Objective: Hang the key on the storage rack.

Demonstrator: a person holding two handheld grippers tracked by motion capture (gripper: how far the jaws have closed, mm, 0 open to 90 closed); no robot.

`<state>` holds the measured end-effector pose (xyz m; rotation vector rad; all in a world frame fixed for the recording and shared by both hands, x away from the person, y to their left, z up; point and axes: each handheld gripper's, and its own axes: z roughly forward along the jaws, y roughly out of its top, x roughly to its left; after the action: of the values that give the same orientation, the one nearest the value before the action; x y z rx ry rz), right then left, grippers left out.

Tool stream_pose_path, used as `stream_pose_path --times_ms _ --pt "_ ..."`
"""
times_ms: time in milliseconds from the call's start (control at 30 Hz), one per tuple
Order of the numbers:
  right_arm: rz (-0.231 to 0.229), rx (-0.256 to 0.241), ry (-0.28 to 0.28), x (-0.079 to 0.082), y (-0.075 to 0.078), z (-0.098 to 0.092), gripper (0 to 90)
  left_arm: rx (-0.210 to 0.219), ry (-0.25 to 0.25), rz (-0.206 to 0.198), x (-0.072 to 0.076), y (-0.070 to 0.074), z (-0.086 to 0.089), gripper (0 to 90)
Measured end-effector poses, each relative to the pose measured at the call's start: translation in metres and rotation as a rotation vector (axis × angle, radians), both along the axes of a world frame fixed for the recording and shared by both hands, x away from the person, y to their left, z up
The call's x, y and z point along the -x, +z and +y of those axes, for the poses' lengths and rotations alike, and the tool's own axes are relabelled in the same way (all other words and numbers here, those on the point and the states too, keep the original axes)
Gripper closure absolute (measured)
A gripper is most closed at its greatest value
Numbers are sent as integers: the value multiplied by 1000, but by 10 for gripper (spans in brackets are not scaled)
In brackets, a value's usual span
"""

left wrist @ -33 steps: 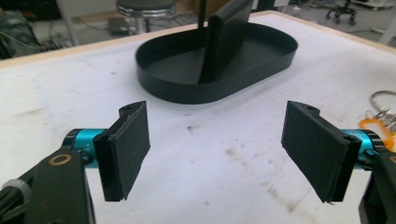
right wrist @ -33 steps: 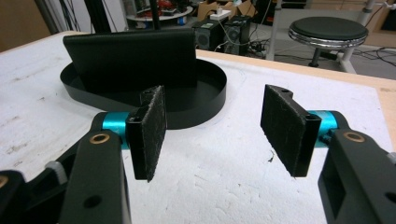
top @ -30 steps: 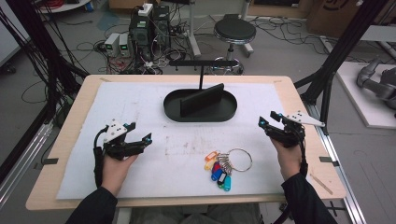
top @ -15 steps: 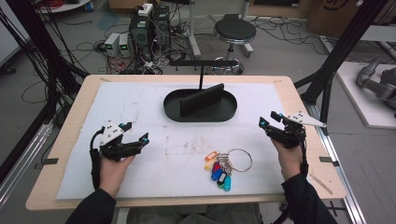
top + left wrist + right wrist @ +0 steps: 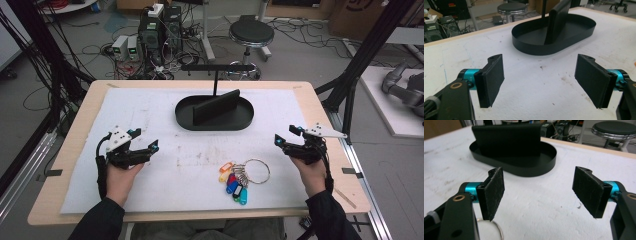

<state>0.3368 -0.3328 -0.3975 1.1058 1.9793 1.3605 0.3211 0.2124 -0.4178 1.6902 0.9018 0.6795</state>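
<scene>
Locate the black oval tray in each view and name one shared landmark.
High view: black oval tray sits at upper centre of the white mat.
Left gripper view: tray upper centre-right.
Right gripper view: tray upper left-centre.
Shared landmark: the upright black divider inside it.

A light wooden bench (image 5: 320, 107) carries a stained white sheet (image 5: 150, 112) that covers most of its top. On the sheet, at the far middle, sits a black oval tray (image 5: 185, 116). Nearer the front edge lies a key ring (image 5: 256, 171) with coloured tags (image 5: 234, 184), well apart from the tray
</scene>
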Motion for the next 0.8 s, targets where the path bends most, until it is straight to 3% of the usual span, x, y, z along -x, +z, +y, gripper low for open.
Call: stream_pose_path --times_ms 200,300,400,500,533,567,800 --pt "43 57 60 6 -7 3 301 -7 -8 9 -3 0 -3 235" --pt "77 70 119 6 -12 7 359 -12 -18 10 -4 0 -6 244" --pt "62 98 144 7 -20 10 412 -17 -32 11 -4 0 -10 245" --pt "119 129 174 5 -25 14 478 -21 -33 16 -5 -1 -10 245" --pt "119 129 174 5 -25 14 478 -21 -33 16 -5 -1 -10 245" --pt "163 137 194 3 -29 19 514 -21 -33 23 -5 -3 -10 245" --pt "234 177 231 -2 -37 28 632 -19 -25 30 -5 -4 -7 245"
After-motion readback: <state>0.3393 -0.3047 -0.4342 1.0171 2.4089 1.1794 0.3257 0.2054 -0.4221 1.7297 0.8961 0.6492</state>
